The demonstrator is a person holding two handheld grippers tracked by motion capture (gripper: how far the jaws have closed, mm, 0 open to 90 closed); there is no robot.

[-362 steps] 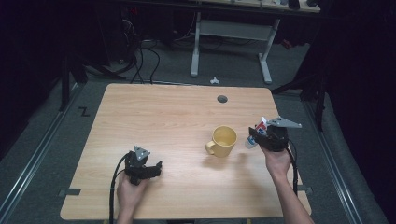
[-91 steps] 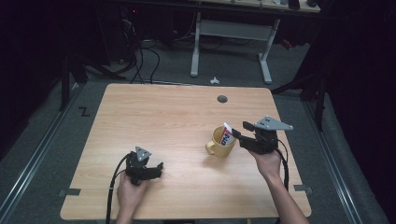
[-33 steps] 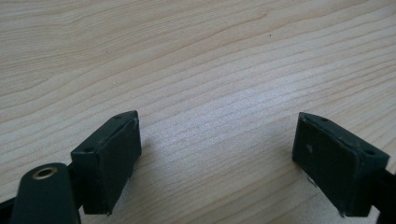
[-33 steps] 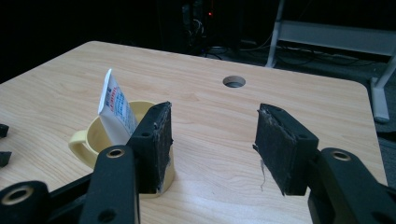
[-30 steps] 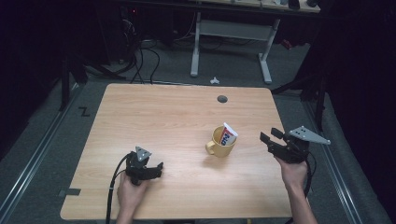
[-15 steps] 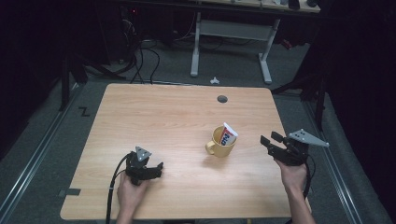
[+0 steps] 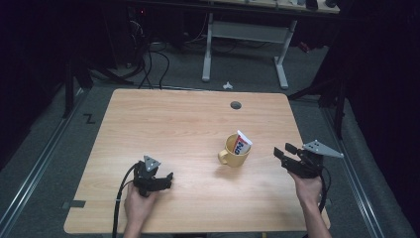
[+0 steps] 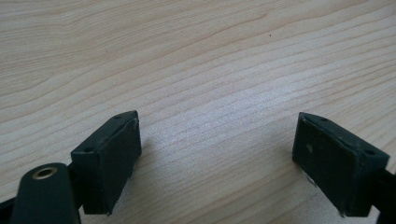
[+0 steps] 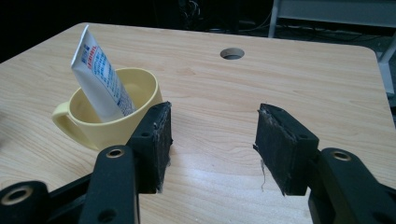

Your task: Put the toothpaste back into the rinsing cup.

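A yellow mug [image 7: 235, 154] [image 9: 114, 119] stands on the wooden table [image 7: 188, 129], right of its middle. A white tube with red and blue print [image 7: 241, 143] [image 9: 99, 70] leans inside the mug, its end sticking out above the rim. My right gripper [image 7: 281, 154] [image 9: 212, 144] hovers to the right of the mug, apart from it, its jaws open with nothing between them. My left gripper [image 7: 167, 180] [image 8: 217, 161] rests low at the table's front left, jaws open over bare wood.
A round cable hole [image 7: 236, 105] [image 9: 232, 53] sits near the table's far edge. Beyond the table stand a white desk frame [image 7: 245, 34] and cables on the dark floor. A floor rail [image 7: 34, 168] runs along the left.
The right gripper has drifted a little left and down beside the mug. The tube stays leaning in the mug. The left gripper has kept still.
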